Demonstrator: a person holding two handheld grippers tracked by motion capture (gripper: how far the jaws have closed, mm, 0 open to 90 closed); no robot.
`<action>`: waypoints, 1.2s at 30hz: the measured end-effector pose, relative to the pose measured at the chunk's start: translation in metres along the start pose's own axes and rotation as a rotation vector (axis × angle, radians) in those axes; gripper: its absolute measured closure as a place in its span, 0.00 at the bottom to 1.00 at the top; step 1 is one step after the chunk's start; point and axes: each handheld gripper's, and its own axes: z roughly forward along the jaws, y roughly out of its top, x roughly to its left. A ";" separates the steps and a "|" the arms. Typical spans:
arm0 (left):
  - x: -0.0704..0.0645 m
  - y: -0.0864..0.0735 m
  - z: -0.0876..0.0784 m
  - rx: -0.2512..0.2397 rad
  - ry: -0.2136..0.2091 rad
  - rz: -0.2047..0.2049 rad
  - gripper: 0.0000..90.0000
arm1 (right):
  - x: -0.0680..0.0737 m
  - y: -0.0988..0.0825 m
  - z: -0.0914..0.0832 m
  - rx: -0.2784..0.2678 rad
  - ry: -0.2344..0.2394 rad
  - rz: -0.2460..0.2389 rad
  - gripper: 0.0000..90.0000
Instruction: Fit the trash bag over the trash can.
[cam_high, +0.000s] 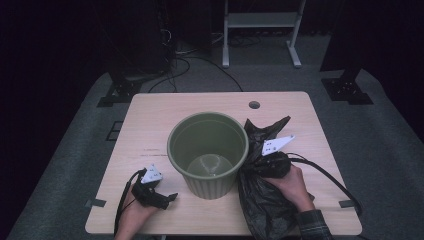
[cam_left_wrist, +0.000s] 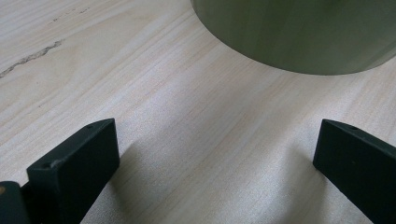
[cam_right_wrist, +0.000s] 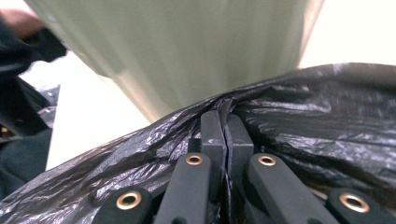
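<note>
Wooden table (cam_high: 150, 125); metal stand (cam_high: 260, 30) behind it.

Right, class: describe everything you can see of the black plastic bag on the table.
The black bag is thin, glossy, crinkled plastic, like a bin liner. It lies crumpled on the wooden table beside the green bin, on the person's right, its lower end reaching the near table edge and its upper end sticking up in a ragged peak. The right gripper is shut on a pinched fold of it, close to the bin's wall.
</note>
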 end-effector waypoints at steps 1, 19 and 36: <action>0.000 0.000 0.000 0.000 0.000 0.000 0.00 | 0.001 0.003 -0.003 -0.009 0.011 -0.004 0.98; 0.000 0.000 0.000 0.001 0.002 -0.001 0.00 | 0.035 0.047 -0.055 -0.096 0.103 -0.124 0.98; -0.001 0.000 0.000 -0.001 0.002 -0.002 0.00 | 0.054 0.089 -0.079 -0.141 0.172 -0.208 0.97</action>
